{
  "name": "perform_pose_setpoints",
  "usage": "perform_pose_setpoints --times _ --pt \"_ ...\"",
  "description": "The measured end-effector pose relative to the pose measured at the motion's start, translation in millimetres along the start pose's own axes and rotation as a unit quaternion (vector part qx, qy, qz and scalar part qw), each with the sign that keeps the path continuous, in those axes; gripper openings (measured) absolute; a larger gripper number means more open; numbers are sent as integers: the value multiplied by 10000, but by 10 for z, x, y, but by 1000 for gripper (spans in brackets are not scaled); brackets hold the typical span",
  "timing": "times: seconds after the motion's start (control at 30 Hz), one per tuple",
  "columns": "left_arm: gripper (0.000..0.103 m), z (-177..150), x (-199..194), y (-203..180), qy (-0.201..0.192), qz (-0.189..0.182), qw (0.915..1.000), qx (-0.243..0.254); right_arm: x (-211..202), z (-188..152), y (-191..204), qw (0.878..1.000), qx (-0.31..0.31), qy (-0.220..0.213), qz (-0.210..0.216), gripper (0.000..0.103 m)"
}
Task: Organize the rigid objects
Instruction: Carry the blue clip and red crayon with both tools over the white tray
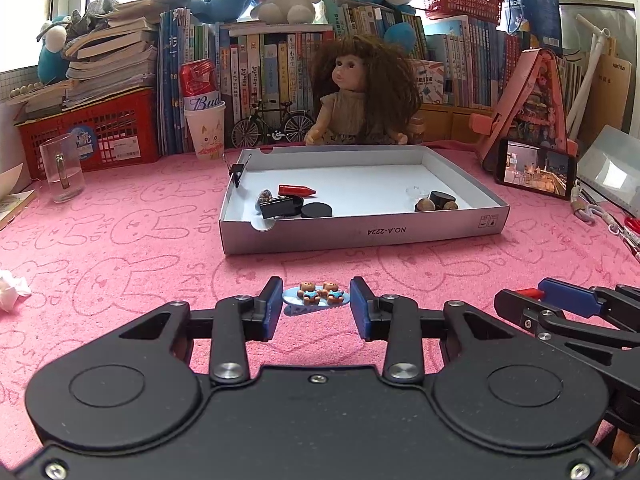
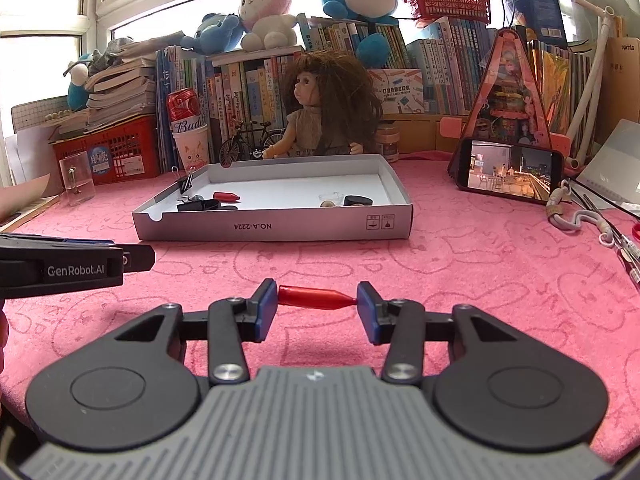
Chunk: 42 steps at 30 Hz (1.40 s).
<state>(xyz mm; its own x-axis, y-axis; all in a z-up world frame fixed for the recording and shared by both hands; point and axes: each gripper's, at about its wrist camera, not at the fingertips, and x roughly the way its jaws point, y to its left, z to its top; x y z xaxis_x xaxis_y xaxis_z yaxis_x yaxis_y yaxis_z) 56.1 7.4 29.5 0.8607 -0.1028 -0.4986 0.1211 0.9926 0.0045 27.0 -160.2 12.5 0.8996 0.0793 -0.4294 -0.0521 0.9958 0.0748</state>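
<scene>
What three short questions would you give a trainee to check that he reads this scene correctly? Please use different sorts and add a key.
1. True or false: the right tool holds a red crayon by its two ends, above the pink cloth.
2. What does the left tool grip? A: a black disc. B: a blue clip with two bears. C: a binder clip.
3. Short answer: where does the second red crayon lie?

Key: 1 true. 2 B. 3 in the white box, towards its left end.
</scene>
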Motion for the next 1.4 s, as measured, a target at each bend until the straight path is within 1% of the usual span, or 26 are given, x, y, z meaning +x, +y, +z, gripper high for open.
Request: perform_pose_setpoints --times 0.47,0.77,1.1,1.4 --pt "35 43 74 -10 14 -31 10000 -36 59 45 23 10000 -34 35 40 49" --pt "35 124 141 9 23 -91 9999 -68 150 155 22 10000 -46 19 68 49" --pt "35 364 297 74 -132 -124 9998 -85 326 320 -9 9999 -81 -5 70 49" --pt "35 565 499 131 -250 -157 9994 -180 564 551 -36 9999 -107 -37 81 49"
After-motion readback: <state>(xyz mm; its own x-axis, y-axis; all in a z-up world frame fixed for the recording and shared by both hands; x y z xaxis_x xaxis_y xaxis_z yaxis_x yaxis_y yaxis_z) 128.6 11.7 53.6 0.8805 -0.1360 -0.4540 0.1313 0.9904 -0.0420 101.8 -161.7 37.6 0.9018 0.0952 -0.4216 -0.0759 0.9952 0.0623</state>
